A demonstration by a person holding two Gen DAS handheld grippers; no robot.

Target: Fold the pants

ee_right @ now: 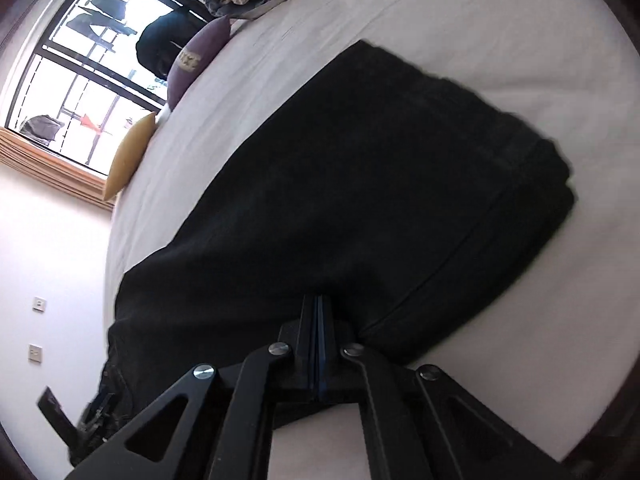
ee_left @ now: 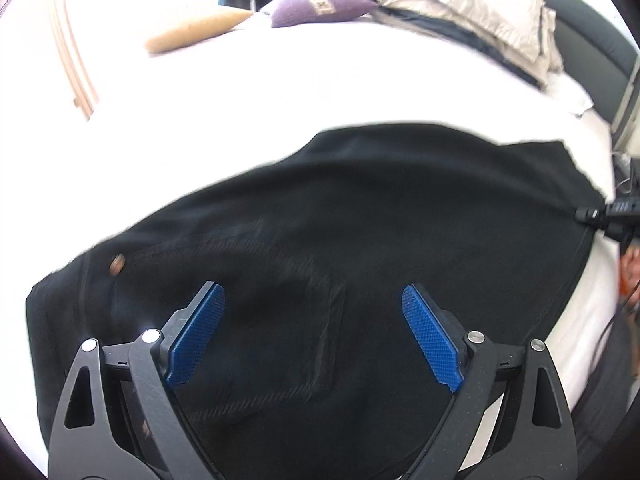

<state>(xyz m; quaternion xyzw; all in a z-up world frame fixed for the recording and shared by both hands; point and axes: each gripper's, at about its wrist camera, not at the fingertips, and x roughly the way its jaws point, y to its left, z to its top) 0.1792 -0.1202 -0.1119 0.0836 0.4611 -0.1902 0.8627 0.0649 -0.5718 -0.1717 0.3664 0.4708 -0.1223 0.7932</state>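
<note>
Black pants [ee_left: 340,220] lie spread on the white bed [ee_left: 280,88], waist end with a copper button [ee_left: 117,264] at the left and a back pocket below my left gripper. My left gripper [ee_left: 314,300] is open, its blue pads [ee_left: 196,336] hovering just above the pocket area, holding nothing. In the right wrist view the pants [ee_right: 360,184] stretch away across the sheet [ee_right: 520,40]. My right gripper [ee_right: 318,308] is shut on the pants' near edge by a seam. The right gripper also shows at the far right of the left wrist view [ee_left: 608,216], at the pants' edge.
A folded beige and grey duvet [ee_left: 472,12] lies at the head of the bed. A purple cushion [ee_left: 316,8] and a tan cushion [ee_left: 192,30] sit at the far side. A dark headboard [ee_left: 592,44] is at right. A window [ee_right: 80,60] and a wall with switches [ee_right: 38,304] are beyond the bed.
</note>
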